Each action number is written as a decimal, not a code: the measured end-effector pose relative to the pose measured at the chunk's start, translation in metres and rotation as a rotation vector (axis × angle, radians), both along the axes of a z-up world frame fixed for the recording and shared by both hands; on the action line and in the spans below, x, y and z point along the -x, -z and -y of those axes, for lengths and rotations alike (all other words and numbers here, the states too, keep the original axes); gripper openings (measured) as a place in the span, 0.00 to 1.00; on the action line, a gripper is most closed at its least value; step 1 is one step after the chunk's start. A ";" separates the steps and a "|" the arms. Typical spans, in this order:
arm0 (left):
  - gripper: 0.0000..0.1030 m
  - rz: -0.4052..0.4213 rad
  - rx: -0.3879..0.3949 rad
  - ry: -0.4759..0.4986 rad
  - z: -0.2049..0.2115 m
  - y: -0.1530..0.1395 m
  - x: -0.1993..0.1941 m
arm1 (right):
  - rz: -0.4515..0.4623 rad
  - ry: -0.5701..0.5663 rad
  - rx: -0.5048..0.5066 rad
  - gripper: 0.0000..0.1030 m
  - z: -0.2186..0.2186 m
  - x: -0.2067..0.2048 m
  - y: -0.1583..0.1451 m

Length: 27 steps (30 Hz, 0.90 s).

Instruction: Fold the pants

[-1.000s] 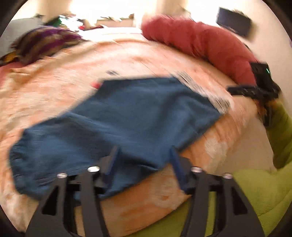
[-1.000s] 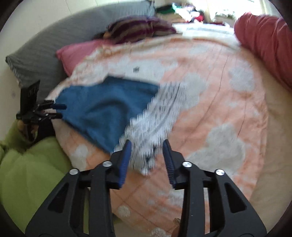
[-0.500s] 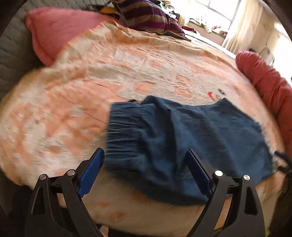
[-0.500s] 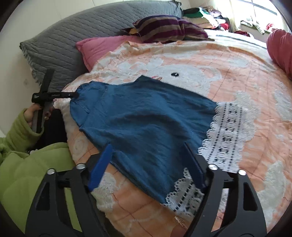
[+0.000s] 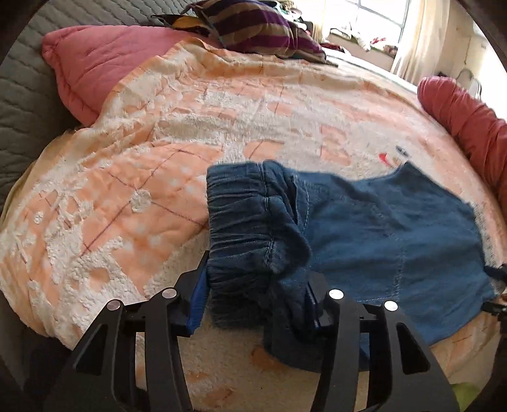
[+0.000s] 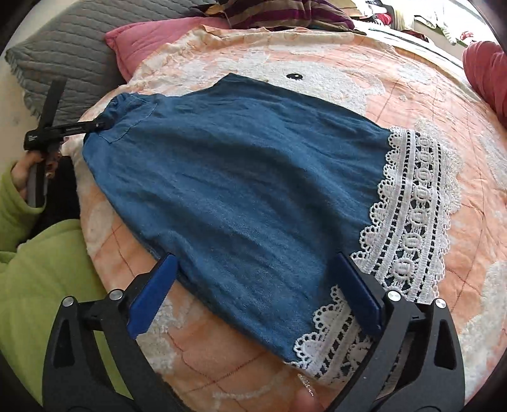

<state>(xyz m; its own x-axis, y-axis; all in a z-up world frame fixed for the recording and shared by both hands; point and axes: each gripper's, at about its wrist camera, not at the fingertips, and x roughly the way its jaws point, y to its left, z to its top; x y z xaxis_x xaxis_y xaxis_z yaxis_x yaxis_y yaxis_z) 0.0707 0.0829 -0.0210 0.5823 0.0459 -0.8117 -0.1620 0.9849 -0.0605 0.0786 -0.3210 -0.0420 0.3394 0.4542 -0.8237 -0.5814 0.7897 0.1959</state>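
Item one, the blue pants (image 6: 240,190): I see them spread flat across the orange-and-white bedspread (image 6: 412,95), elastic waistband (image 5: 240,222) at one end, white lace hem (image 6: 415,202) at the other. Item two, my left gripper (image 5: 253,304): its jaws are closing with the bunched waistband between the blue pads (image 5: 198,296); I cannot tell whether the pads press the cloth yet. In the right wrist view the same gripper (image 6: 98,126) shows at the far waistband corner, held by a hand (image 6: 22,172) in a green sleeve (image 6: 41,285). Item three, my right gripper (image 6: 253,291): jaws opening, standing wide, one pad near the pants' near edge, the other over the lace, nothing pinched between them. Item four, surroundings: a pink pillow (image 5: 95,66) and a grey quilted pillow (image 6: 63,54) at the head of the bed, a striped cushion (image 5: 253,28) behind, a red bolster (image 5: 465,117) along the far side.
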 end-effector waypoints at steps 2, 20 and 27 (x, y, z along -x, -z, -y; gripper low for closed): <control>0.55 0.019 -0.002 0.001 0.000 -0.009 0.005 | 0.000 0.009 -0.047 0.90 0.009 -0.001 -0.010; 0.86 0.151 0.008 0.242 0.098 -0.076 -0.034 | 0.076 0.360 -0.211 0.91 0.108 -0.088 -0.047; 0.86 0.039 0.055 0.344 0.137 -0.040 -0.093 | -0.013 0.354 -0.223 0.80 0.110 -0.131 -0.028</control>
<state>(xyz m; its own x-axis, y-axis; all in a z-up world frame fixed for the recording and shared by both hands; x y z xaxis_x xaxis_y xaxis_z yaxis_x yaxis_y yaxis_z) 0.1639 -0.0542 0.0187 0.5866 -0.2015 -0.7844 0.1826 0.9765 -0.1143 0.2101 -0.4314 -0.0137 0.4968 0.4794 -0.7234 -0.2780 0.8776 0.3906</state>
